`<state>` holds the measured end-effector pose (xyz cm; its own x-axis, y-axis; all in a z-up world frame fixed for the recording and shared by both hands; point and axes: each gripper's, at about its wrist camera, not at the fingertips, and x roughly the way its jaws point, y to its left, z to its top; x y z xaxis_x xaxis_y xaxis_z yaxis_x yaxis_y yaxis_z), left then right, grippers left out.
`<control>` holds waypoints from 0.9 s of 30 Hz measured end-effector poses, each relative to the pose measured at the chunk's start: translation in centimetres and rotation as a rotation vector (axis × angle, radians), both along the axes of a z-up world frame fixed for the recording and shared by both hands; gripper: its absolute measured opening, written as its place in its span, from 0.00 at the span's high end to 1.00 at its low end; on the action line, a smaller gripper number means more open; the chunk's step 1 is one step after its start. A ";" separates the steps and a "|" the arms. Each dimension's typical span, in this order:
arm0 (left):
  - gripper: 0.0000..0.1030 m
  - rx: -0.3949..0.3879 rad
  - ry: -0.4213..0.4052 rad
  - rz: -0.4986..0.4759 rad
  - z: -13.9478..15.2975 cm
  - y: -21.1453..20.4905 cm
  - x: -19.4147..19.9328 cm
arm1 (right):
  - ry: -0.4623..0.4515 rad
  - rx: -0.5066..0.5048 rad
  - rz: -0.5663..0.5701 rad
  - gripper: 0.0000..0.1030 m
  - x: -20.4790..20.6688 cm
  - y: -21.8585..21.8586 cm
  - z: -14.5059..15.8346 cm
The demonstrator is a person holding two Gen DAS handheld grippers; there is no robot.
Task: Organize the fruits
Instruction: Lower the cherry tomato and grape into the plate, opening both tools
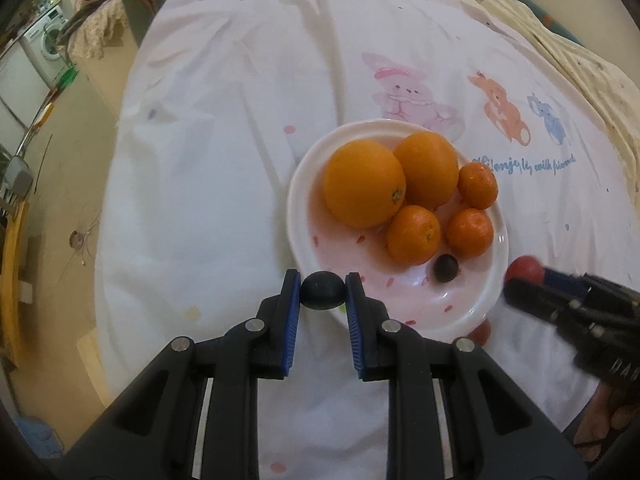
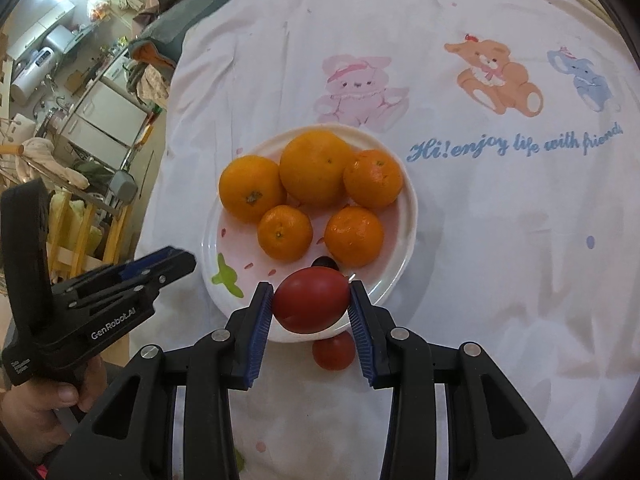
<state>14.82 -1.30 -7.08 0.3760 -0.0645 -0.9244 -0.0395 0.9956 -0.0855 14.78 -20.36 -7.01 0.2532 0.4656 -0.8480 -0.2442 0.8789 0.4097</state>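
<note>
A white plate (image 1: 304, 184) (image 2: 404, 236) on the cloth holds two large oranges (image 1: 364, 182) (image 2: 314, 166), three small mandarins (image 1: 414, 234) (image 2: 354, 236) and one dark berry (image 1: 446, 268) (image 2: 325, 262). My left gripper (image 1: 323, 291) is shut on a second dark round fruit (image 1: 323, 291) just at the plate's near left rim; this gripper shows in the right wrist view (image 2: 176, 262). My right gripper (image 2: 312, 306) is shut on a red tomato (image 2: 312, 304) (image 1: 524, 268) above the plate's near edge. Another red tomato (image 2: 334, 352) (image 1: 480, 330) lies on the cloth below it.
The white cloth (image 1: 224, 152) (image 2: 500, 240) with printed animals covers the table. The floor and a washing machine (image 1: 46, 36) lie left of the table edge. A cluttered kitchen area (image 2: 80, 92) is at the far left.
</note>
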 end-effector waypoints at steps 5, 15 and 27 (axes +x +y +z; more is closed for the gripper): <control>0.82 -0.030 -0.004 -0.002 -0.4 -0.3 0.8 | 0.031 -0.014 0.005 0.61 0.3 0.6 -1.0; 0.81 -0.064 -0.023 0.020 -1.1 -0.1 1.1 | 0.091 -0.004 -0.010 0.59 1.0 0.5 -2.7; 0.34 -0.061 -0.034 0.028 -0.3 -0.3 0.9 | 0.028 -0.044 -0.052 0.30 1.1 -0.7 -1.1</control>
<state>15.74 -1.56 -7.38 0.4095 -0.1095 -0.9057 -0.0637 0.9869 -0.1481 15.87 -21.05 -8.12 0.2518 0.4146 -0.8745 -0.1870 0.9074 0.3763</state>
